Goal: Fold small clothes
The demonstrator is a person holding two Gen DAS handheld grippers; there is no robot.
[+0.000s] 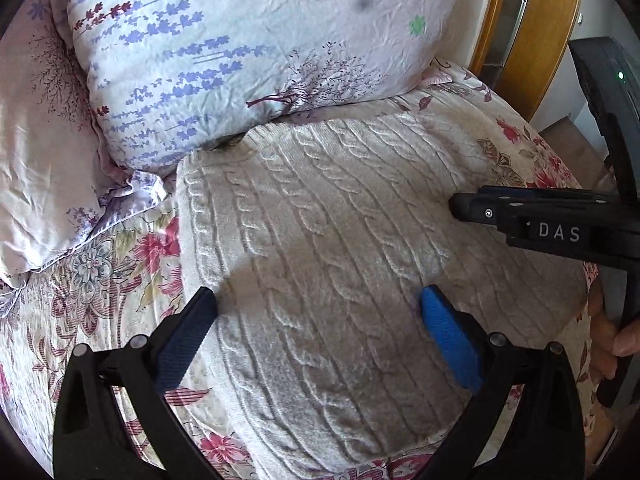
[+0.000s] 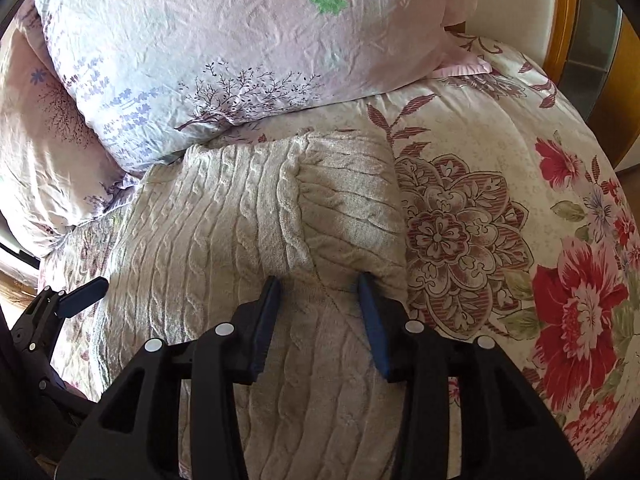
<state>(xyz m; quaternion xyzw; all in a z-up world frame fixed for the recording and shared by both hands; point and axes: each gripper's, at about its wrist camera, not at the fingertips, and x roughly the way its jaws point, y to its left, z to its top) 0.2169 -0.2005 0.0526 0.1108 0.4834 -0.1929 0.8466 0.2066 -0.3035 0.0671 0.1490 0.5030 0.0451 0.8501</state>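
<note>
A cream cable-knit sweater (image 1: 332, 232) lies folded on a floral bedspread (image 1: 92, 280). My left gripper (image 1: 318, 300) is open, its blue-padded fingers spread wide just above the sweater's near part. In the right wrist view the sweater (image 2: 200, 240) has a sleeve (image 2: 348, 208) folded across its right side. My right gripper (image 2: 318, 284) is open with its fingers straddling the lower edge of that sleeve fold, touching or just above the knit. The right gripper also shows from the side in the left wrist view (image 1: 460, 204), over the sweater's right edge.
Two lavender-print pillows (image 1: 240, 40) (image 1: 40, 160) lie just behind the sweater. A wooden bed frame (image 1: 532, 32) stands at the back right. The floral bedspread (image 2: 520, 220) extends to the right of the sweater. The left gripper (image 2: 80, 292) shows at the left edge.
</note>
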